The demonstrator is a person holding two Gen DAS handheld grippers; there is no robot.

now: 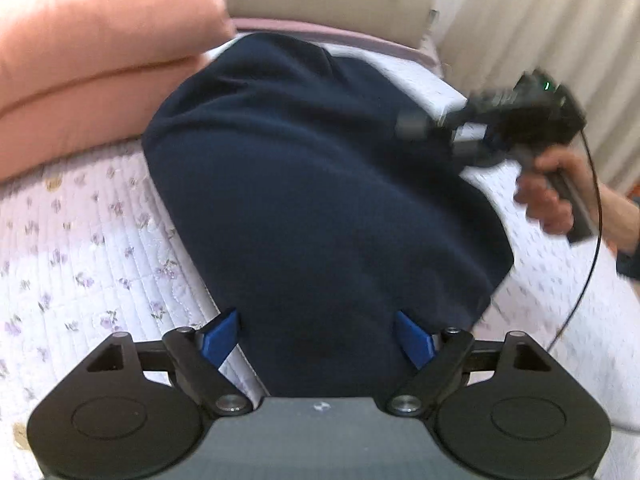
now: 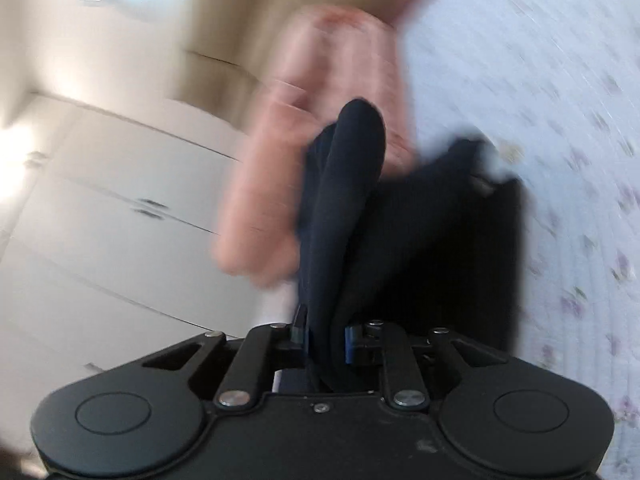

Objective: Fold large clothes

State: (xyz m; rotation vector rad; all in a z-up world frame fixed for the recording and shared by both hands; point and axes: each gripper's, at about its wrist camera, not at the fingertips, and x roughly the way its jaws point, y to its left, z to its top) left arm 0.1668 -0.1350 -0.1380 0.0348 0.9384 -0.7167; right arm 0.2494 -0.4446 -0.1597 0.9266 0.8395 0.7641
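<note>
A dark navy garment (image 1: 320, 184) is lying spread across the middle of the flowered bedspread (image 1: 80, 248), its far end reaching toward the bed's head edge beside a pink folded quilt (image 1: 100, 60). The left gripper (image 1: 316, 340) is being held with its blue pads (image 1: 220, 336) well apart, the near hem lying loose between them. The right gripper (image 2: 326, 340) is being kept clamped on a bunched fold of the garment (image 2: 352, 200) at the bed's right edge, gripped by a hand (image 1: 548, 196).
</note>
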